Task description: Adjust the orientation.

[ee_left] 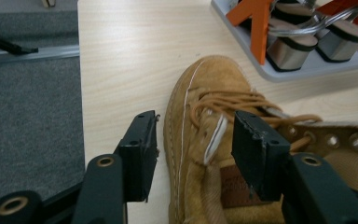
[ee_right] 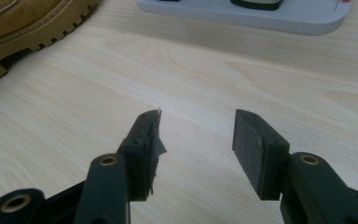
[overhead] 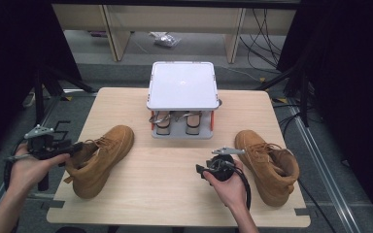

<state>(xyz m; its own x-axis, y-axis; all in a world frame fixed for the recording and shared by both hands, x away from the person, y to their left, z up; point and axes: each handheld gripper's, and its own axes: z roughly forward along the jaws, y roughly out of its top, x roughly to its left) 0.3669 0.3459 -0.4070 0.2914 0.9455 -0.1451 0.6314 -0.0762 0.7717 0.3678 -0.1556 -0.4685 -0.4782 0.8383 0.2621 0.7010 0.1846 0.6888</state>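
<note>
Tan boot between parted fingers

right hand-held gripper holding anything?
No. The right hand-held gripper has its jaws apart over bare table, with nothing between them.

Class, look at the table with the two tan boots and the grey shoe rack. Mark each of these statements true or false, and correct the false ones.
1. The left gripper has its jaws open around the side wall of the left boot. True.
2. The right gripper is clamped on the right boot. False: its jaws are open over bare table.
3. Both boots stand on the shoe rack. False: they lie on the table.
4. A pair of heeled shoes sits on the rack's lower shelf. True.
</note>
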